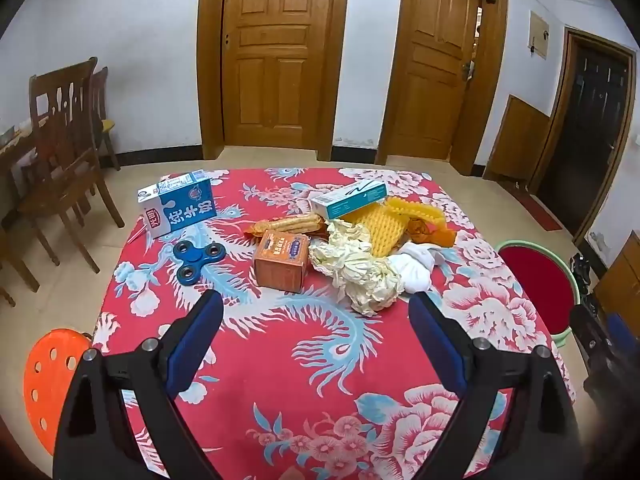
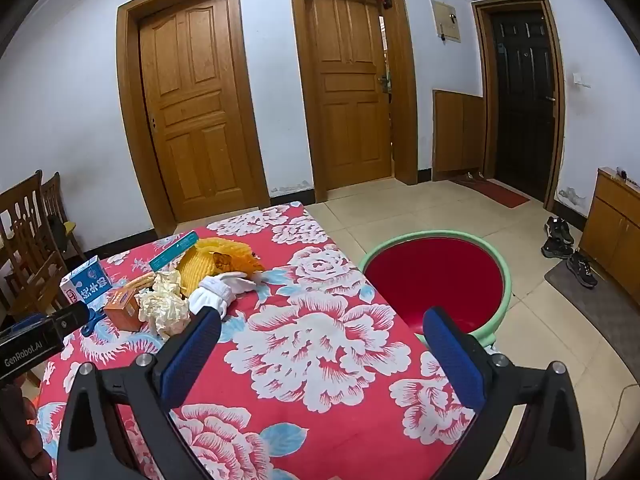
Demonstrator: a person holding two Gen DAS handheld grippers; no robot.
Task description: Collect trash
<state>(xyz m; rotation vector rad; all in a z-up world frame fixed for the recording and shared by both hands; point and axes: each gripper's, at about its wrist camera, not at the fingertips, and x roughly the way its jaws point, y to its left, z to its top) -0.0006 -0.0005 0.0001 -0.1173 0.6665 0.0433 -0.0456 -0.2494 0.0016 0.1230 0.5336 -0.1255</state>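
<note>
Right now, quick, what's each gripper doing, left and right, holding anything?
Left gripper: open, holding nothing, above the red floral tablecloth.
Right gripper: open, holding nothing, over the table's edge.

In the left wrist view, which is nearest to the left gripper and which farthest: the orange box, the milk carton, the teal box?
1. orange box, just ahead of the left gripper.
2. milk carton, far left.
3. teal box, far right, atop the pile.
</note>
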